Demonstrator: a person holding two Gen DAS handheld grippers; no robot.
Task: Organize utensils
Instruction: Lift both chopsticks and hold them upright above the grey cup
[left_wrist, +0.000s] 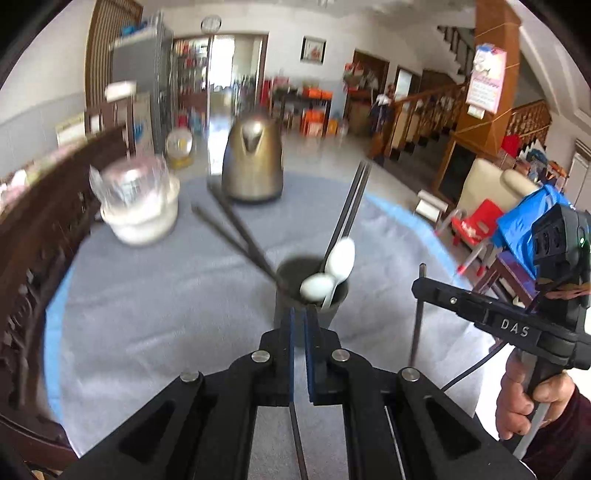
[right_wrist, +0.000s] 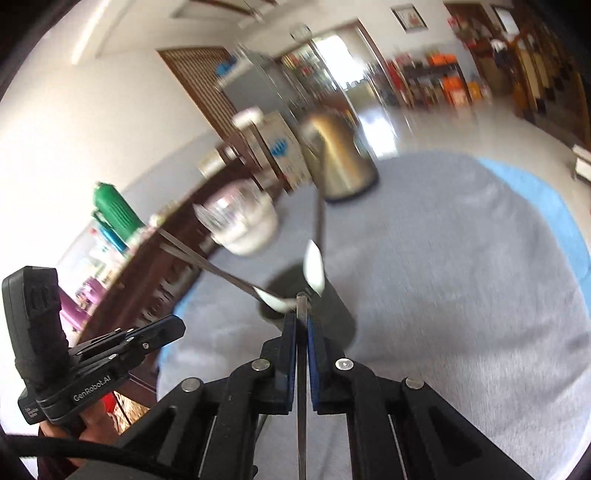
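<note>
Both tongs are clamped, each pinching one thin dark chopstick. The left tongs (left_wrist: 298, 325) hold a chopstick (left_wrist: 297, 435) that runs back under the jaws toward the camera; its front end is hidden between the blue pads. The right tongs (right_wrist: 302, 325) hold a chopstick (right_wrist: 302, 387) whose tip pokes just past the pads; the left wrist view shows this stick (left_wrist: 417, 314) hanging near vertical from the right tongs (left_wrist: 421, 286). The dark holder cup (left_wrist: 310, 295) stands on the grey-covered desk (left_wrist: 166, 314), just ahead of both tongs, already loaded with two white spoons (left_wrist: 341, 258) and several chopsticks (left_wrist: 236, 229) fanned against the rim. The step in hand looks like dropping the two held sticks into the cup. To do it well: bring each stick above the rim before lowering, tip it toward vertical, and aim for the free gap nearest the tongs, clear of the spoon bowls. Go one hand at a time so the sticks don't cross. Let go only once the lower end is inside the cup, since a thin stick released early will bounce off the rim. The cup is light and top-heavy with leaning utensils, so side pushes risk tipping it. The kettle (left_wrist: 253, 162) and glass jar (left_wrist: 136, 199) sit well behind, out of the way.
</note>
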